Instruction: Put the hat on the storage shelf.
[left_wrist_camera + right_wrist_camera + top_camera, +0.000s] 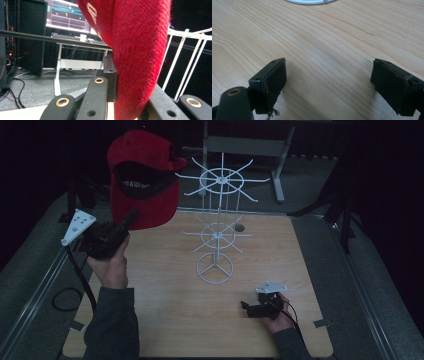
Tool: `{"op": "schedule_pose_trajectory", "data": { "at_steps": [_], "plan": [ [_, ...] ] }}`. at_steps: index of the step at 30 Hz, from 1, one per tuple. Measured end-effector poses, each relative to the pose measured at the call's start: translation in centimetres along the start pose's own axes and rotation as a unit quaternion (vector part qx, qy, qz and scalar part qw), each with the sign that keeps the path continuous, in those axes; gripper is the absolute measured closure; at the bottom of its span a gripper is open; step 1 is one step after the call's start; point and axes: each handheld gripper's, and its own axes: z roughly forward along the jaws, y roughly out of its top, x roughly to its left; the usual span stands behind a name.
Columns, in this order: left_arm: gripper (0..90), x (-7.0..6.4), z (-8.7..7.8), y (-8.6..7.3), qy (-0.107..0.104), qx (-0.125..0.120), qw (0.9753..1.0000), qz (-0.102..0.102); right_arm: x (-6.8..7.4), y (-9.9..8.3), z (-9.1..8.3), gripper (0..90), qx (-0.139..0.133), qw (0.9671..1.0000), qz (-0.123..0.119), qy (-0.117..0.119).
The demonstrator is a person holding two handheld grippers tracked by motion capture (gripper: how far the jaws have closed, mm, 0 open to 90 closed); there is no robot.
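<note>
My left gripper (131, 216) is raised, forearm angled up and forward, jaws clamped tight on what I carry. My right gripper (246, 306) sits low by the near edge, its jaws spread wide apart, my hand (279, 316) wrapped around its body.

Coarse-woven red cloth cap (140, 50), matt wood-grain table (332, 45), white wire rack (218, 227)

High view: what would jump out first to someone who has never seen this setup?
The bright red cap, held up at the upper left, clamped by the left gripper. Beside it a white wire rack stands mid-table, its arms bare. The right gripper rests low on the wooden table, jaws apart and holding nothing.
</note>
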Motion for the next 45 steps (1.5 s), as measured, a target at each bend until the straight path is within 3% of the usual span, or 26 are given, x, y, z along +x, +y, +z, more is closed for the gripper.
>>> {"op": "schedule_pose_trajectory", "data": {
  "at_steps": [16, 33, 36, 45],
  "plan": [
    [85.6, -0.9, -1.2, 0.2, -0.006, -0.007, 0.9999, 0.011, 0.0, 0.0, 0.0, 13.1, 0.000, 1.0000, -0.001, 0.000],
    [85.5, -1.7, -2.6, -0.7, -0.011, -0.017, 0.9997, 0.014, 0.0, 0.0, 0.0, 13.1, 0.001, 1.0000, -0.001, 0.000],
    [85.5, -2.2, -2.3, -1.9, -0.015, 0.001, 0.9995, 0.030, 0.0, 0.0, 0.0, 13.1, 0.000, 1.0000, -0.001, 0.000],
    [85.4, -2.2, -1.7, -5.0, -0.005, 0.030, 0.9985, 0.046, 0.0, 0.0, 0.0, 13.1, 0.000, 1.0000, -0.001, 0.000]
  ]
}}
